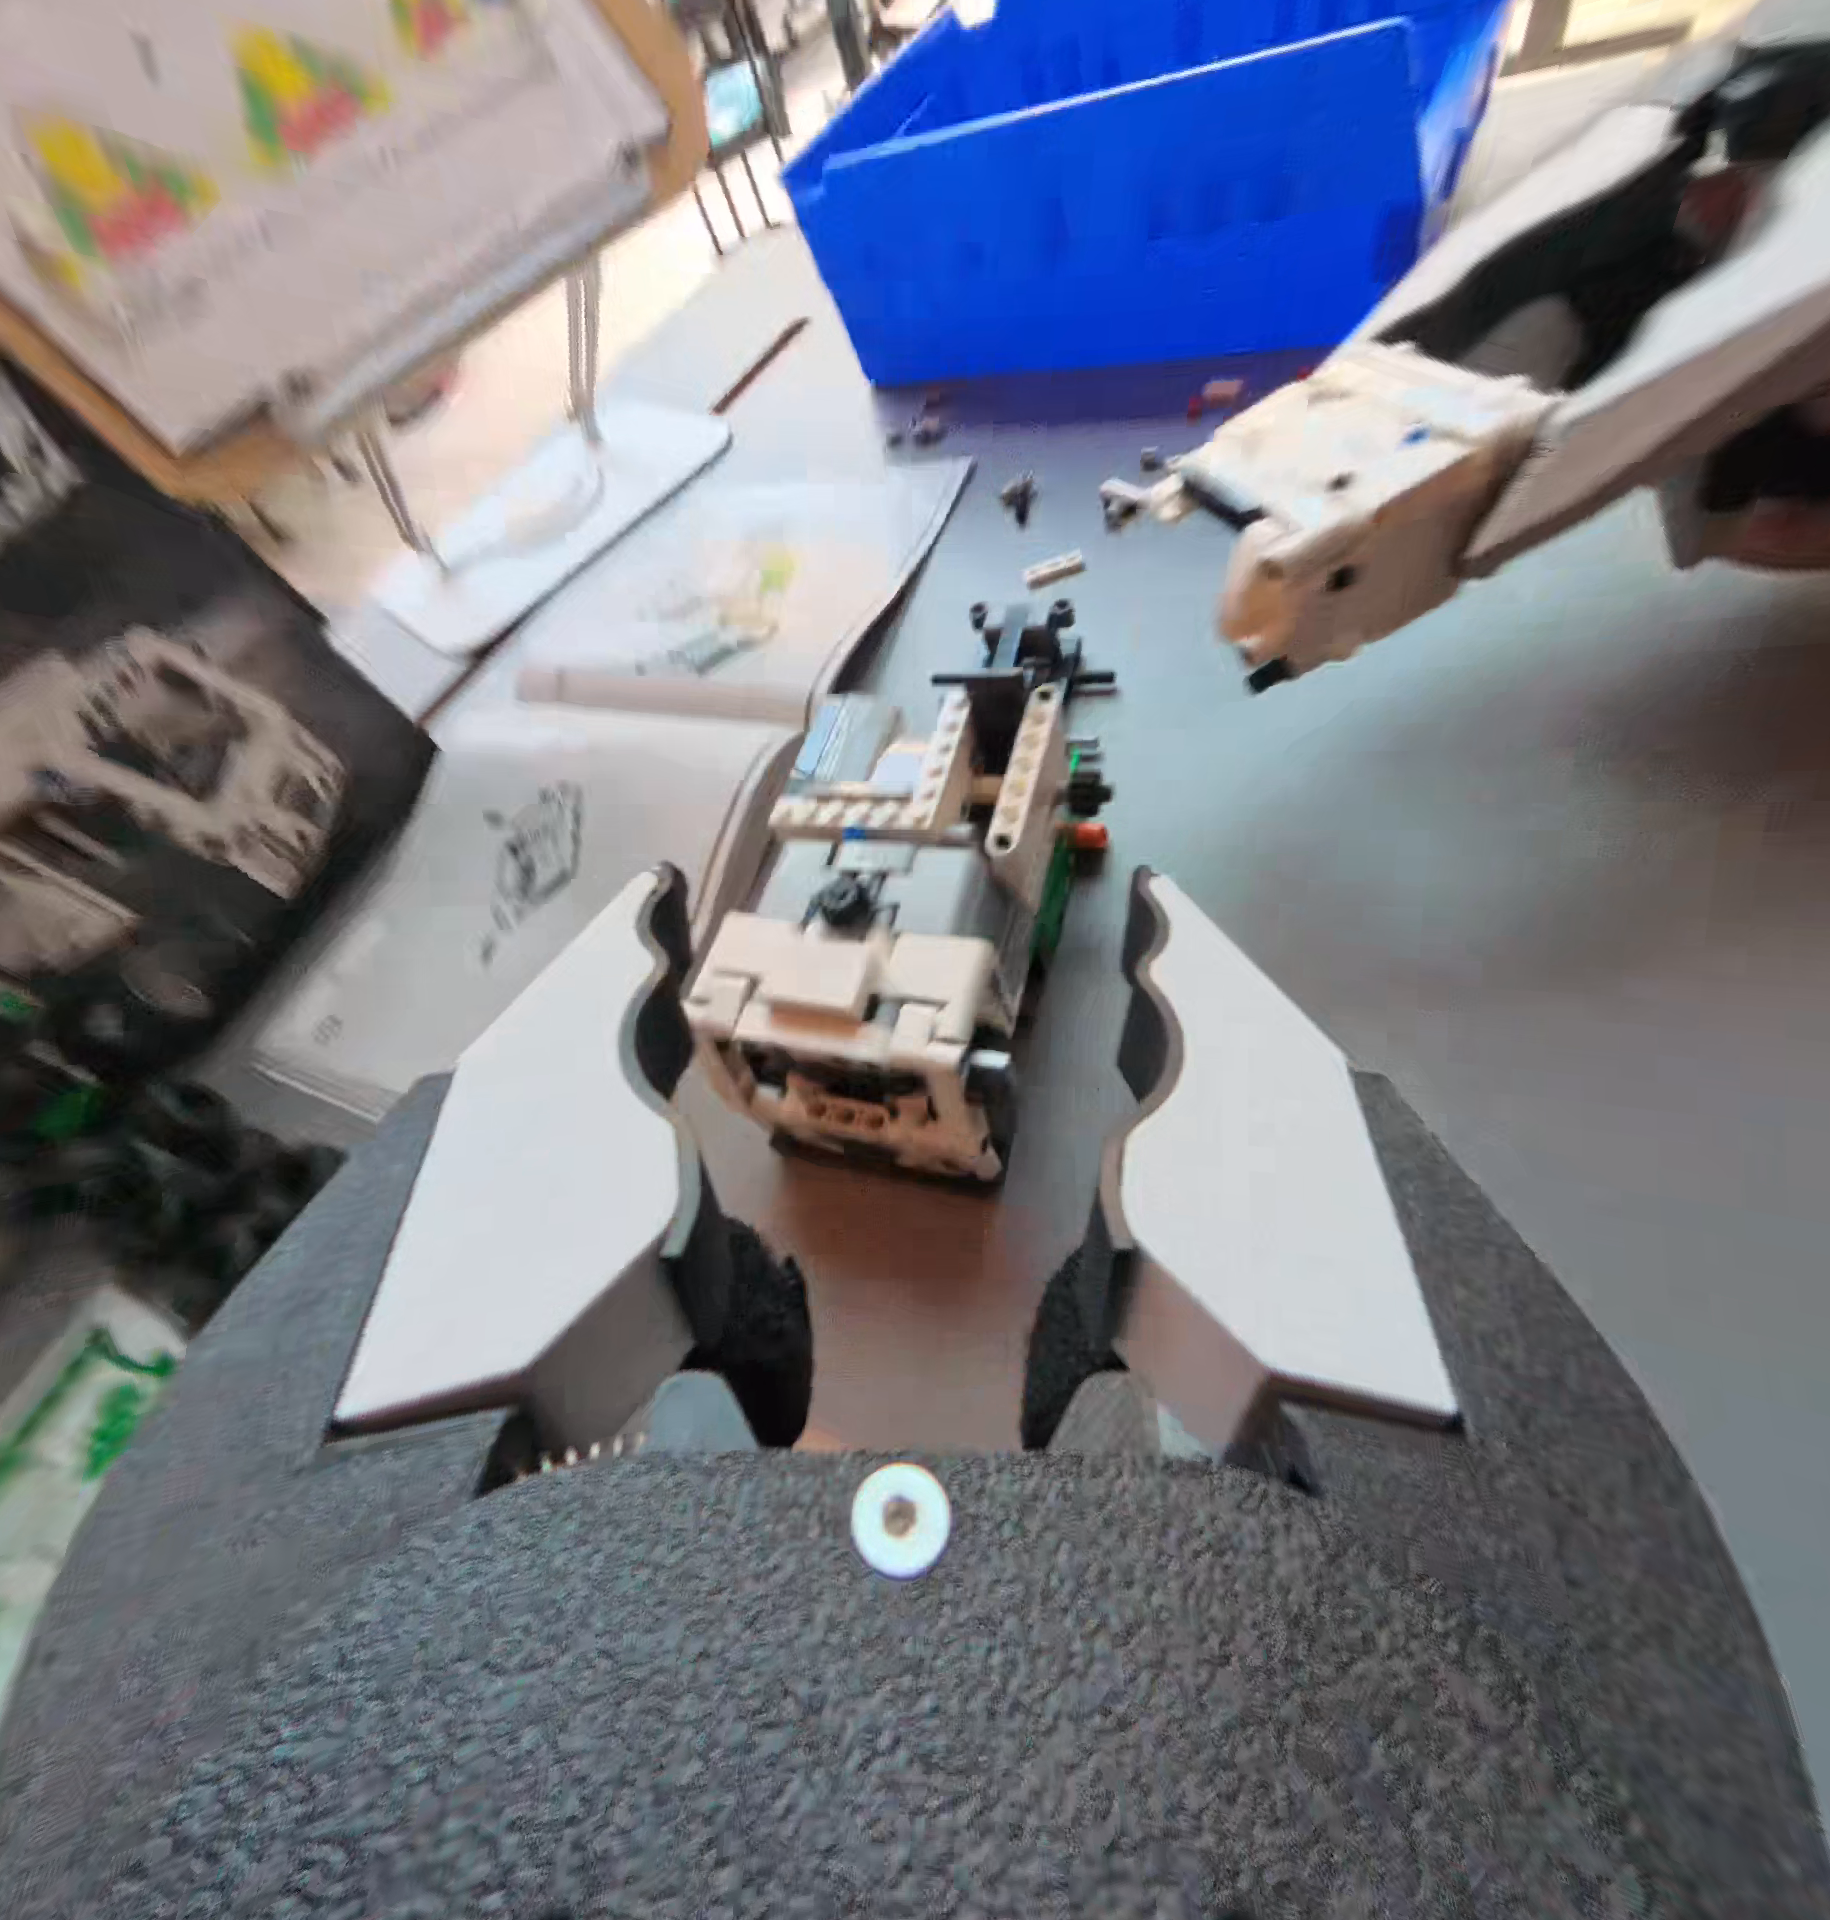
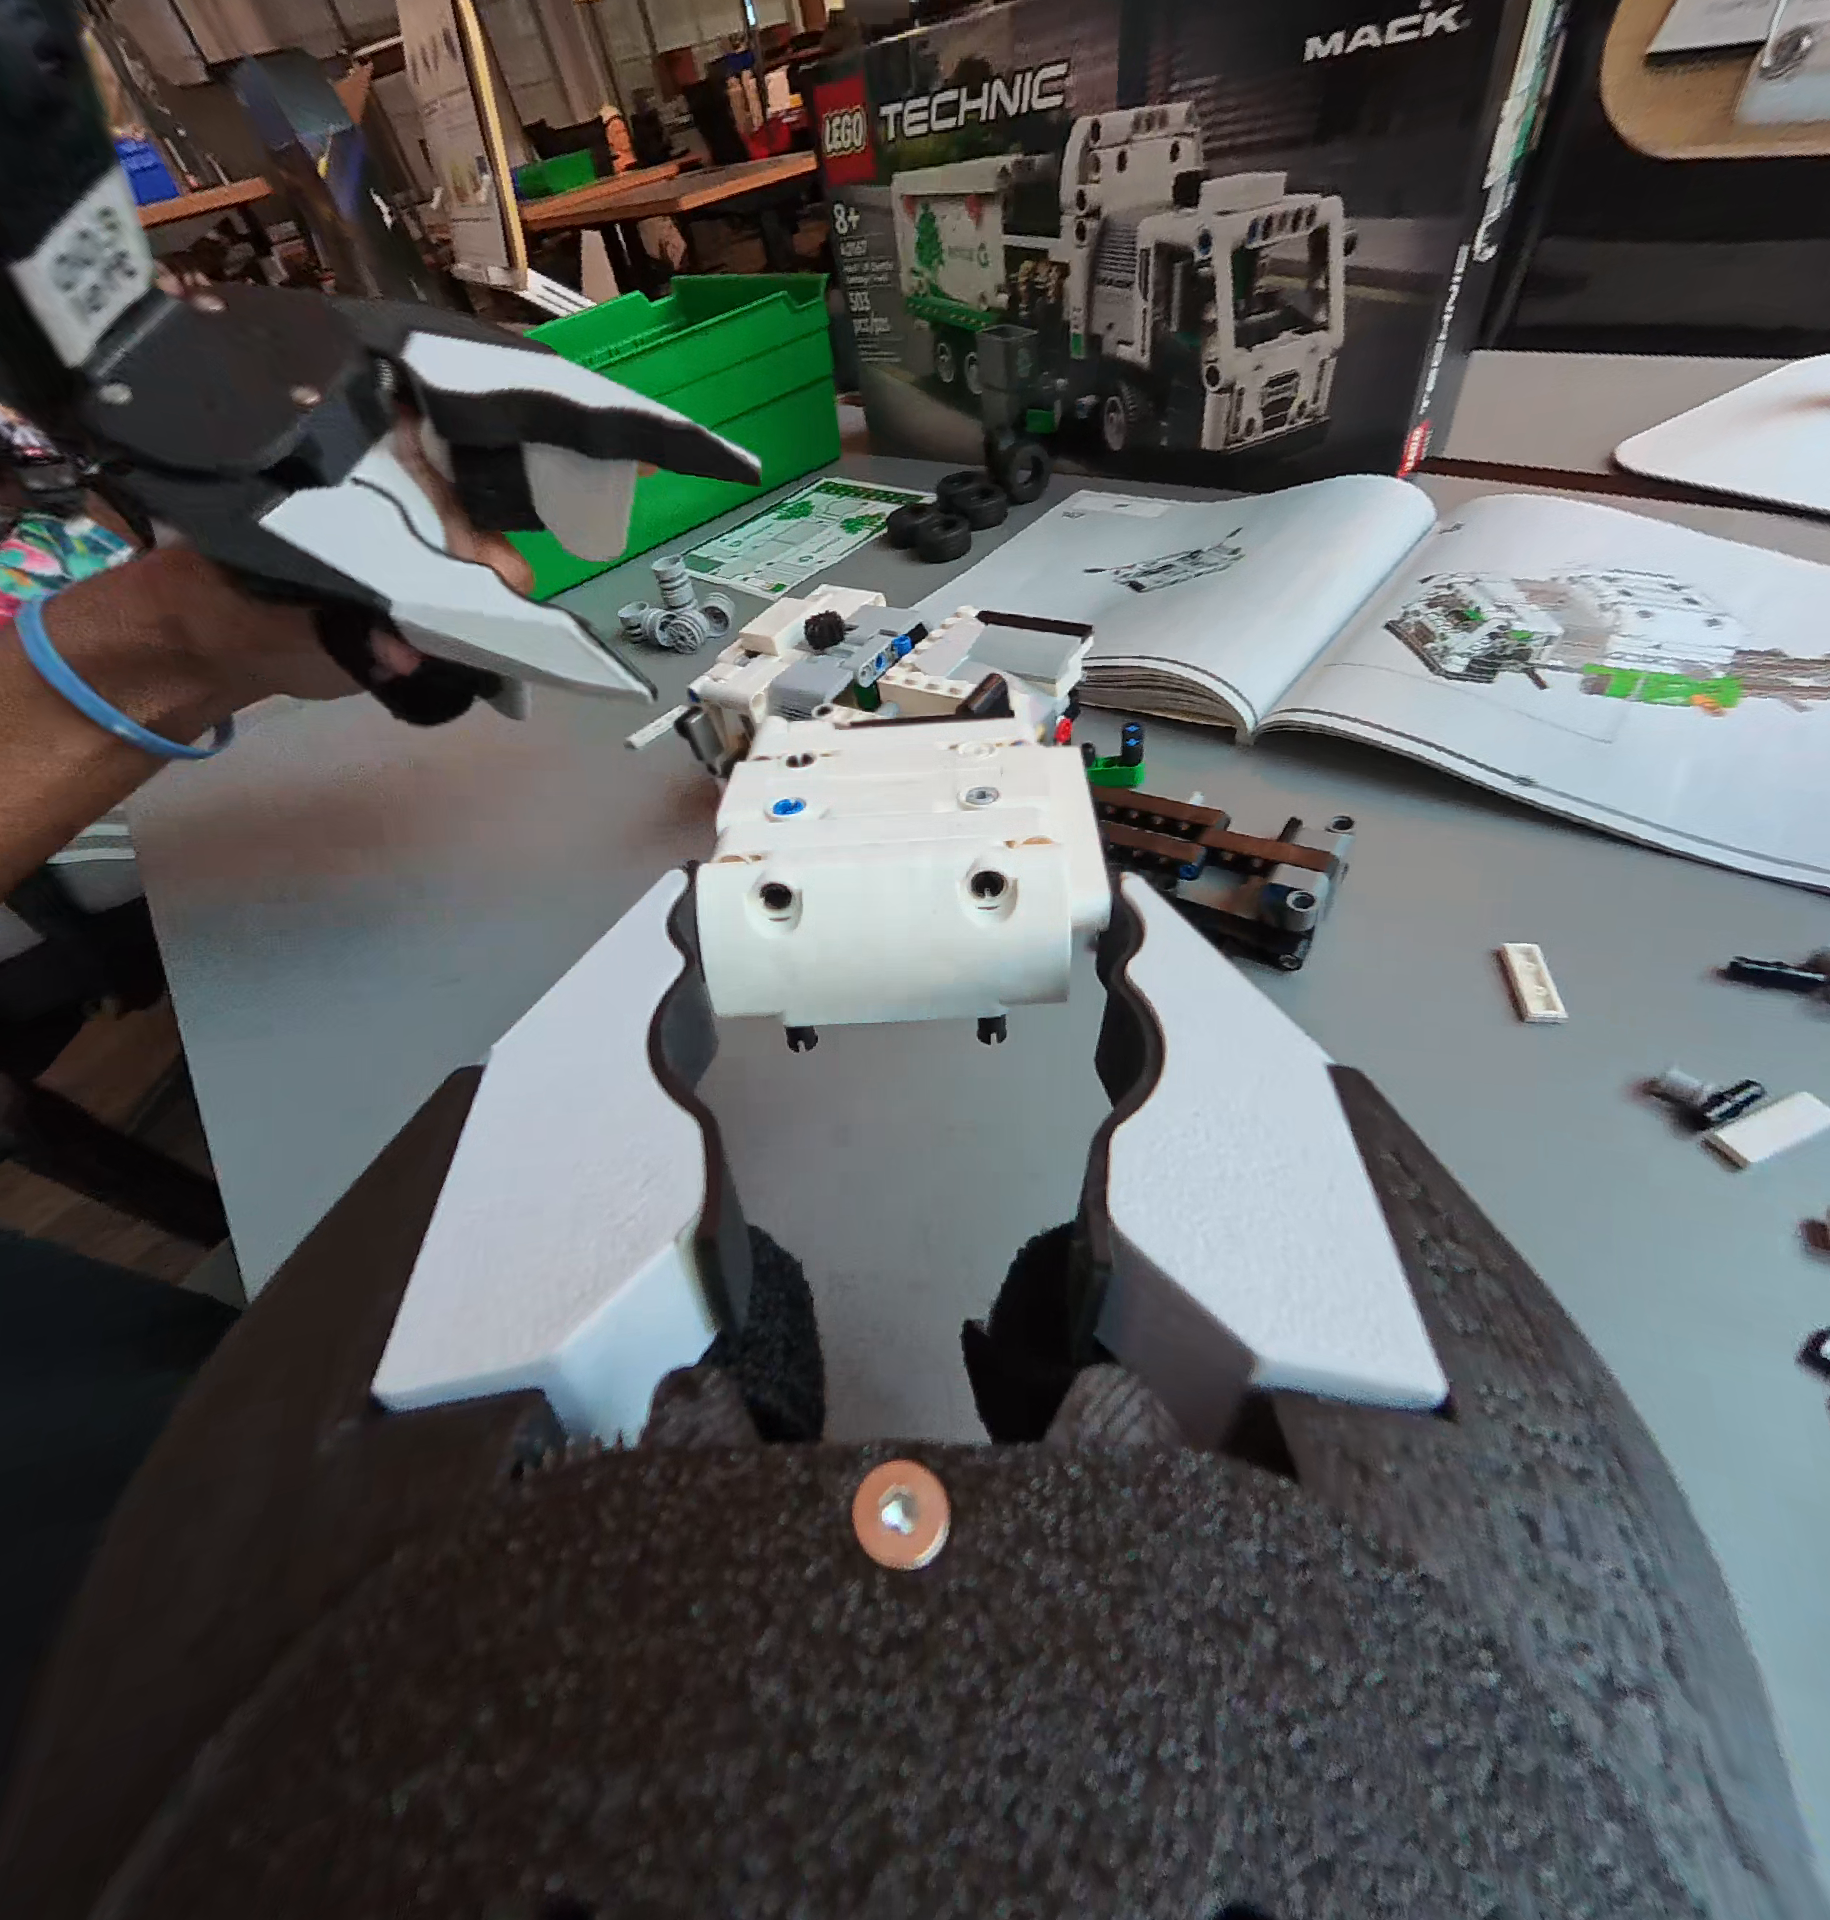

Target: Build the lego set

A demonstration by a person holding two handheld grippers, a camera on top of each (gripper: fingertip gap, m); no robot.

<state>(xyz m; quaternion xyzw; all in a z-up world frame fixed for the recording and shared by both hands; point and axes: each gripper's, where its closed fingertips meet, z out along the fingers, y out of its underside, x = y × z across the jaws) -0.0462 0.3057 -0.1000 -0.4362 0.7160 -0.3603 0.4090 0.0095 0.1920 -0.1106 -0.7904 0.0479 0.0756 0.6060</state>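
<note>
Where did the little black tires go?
In the right wrist view the black tires sit in a small pile at the back of the table, in front of the set's box, between the green bin and the open instruction book.

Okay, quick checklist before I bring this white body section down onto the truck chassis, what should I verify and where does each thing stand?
1. Right gripper grip on white body section: ok, both fingers press its sides.
2. Section's bottom pins: ok, two black pins visible below it.
3. Left gripper bracing the truck chassis: not ok, it is open around the cab end, not clamped.
4. Chassis flat on the table: ok.
5. Section over its mount: not ok, in the left wrist view it hangs off to the side.
6. Matching pin holes on chassis: cannot tell.
</note>
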